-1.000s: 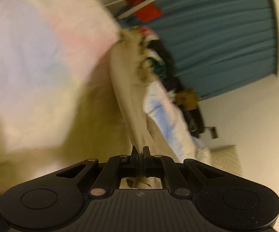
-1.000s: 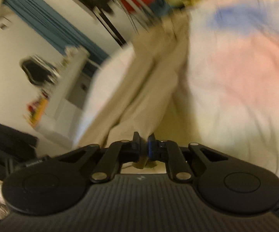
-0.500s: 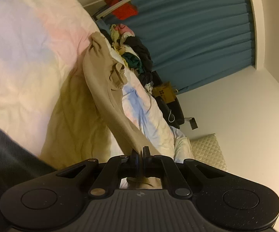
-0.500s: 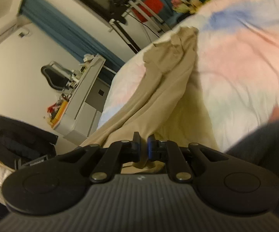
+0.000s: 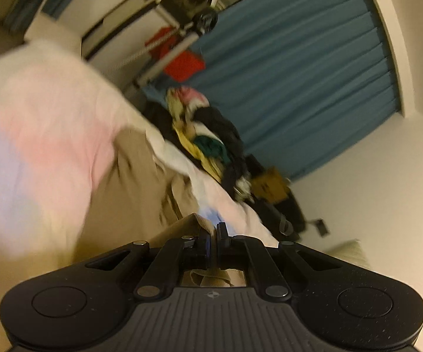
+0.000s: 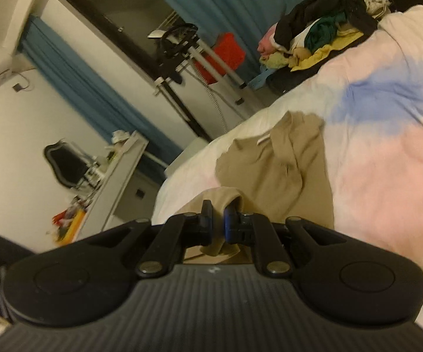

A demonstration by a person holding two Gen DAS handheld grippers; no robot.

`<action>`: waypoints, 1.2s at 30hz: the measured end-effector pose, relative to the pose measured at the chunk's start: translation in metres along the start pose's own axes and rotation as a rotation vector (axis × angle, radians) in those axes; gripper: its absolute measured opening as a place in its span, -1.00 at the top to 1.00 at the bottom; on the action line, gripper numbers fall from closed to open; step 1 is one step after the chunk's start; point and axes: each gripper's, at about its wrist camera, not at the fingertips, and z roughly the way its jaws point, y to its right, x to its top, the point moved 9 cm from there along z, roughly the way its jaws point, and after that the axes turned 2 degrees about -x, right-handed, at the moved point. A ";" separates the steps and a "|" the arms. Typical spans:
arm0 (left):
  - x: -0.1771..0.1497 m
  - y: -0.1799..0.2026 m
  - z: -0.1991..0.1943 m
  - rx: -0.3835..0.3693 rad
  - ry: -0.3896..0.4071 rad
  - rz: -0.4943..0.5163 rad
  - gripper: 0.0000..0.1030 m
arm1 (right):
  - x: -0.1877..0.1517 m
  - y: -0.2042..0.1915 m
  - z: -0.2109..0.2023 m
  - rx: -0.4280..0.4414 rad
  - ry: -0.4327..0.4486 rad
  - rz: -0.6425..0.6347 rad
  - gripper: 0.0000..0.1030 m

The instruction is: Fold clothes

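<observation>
Pinching one tan garment (image 6: 282, 173) spread on the pastel bedspread (image 6: 387, 146): two grippers, left gripper (image 5: 211, 234) and right gripper (image 6: 218, 220), each clamped on a fold; one clothes pile (image 6: 320, 32) sits beyond, well apart.

Beige trousers (image 6: 284, 176) — creased, waist end flat on pastel bedspread (image 6: 387, 152) — near end doubled over, lifted.

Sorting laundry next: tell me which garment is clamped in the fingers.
The tan trousers spread on the bedspread, pinched by both grippers; the others sit heaped in the clothes pile.
</observation>
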 end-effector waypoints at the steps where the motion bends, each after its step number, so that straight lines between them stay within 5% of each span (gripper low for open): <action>1: 0.007 -0.002 0.013 0.017 0.007 0.025 0.92 | 0.006 0.004 0.015 -0.013 0.004 0.002 0.79; 7: 0.021 -0.035 0.083 0.060 0.024 0.119 0.91 | 0.015 0.057 0.093 -0.055 0.004 0.035 0.79; 19: 0.005 -0.130 0.205 0.197 -0.063 0.253 0.87 | 0.001 0.115 0.202 -0.219 -0.044 -0.190 0.78; 21: 0.003 -0.135 0.213 0.204 -0.081 0.258 0.80 | 0.000 0.115 0.201 -0.215 -0.048 -0.191 0.78; 24: -0.001 -0.132 0.211 0.199 -0.099 0.269 0.37 | -0.001 0.114 0.199 -0.207 -0.055 -0.192 0.76; 26: -0.003 -0.125 0.204 0.200 -0.097 0.293 -0.08 | -0.001 0.113 0.198 -0.202 -0.060 -0.193 0.65; 30: -0.009 -0.106 0.183 0.218 -0.080 0.354 -0.42 | -0.004 0.101 0.178 -0.169 -0.034 -0.186 -0.48; 36: -0.039 -0.097 0.128 0.231 -0.111 0.263 -0.50 | -0.023 0.080 0.130 -0.131 -0.005 -0.150 -0.52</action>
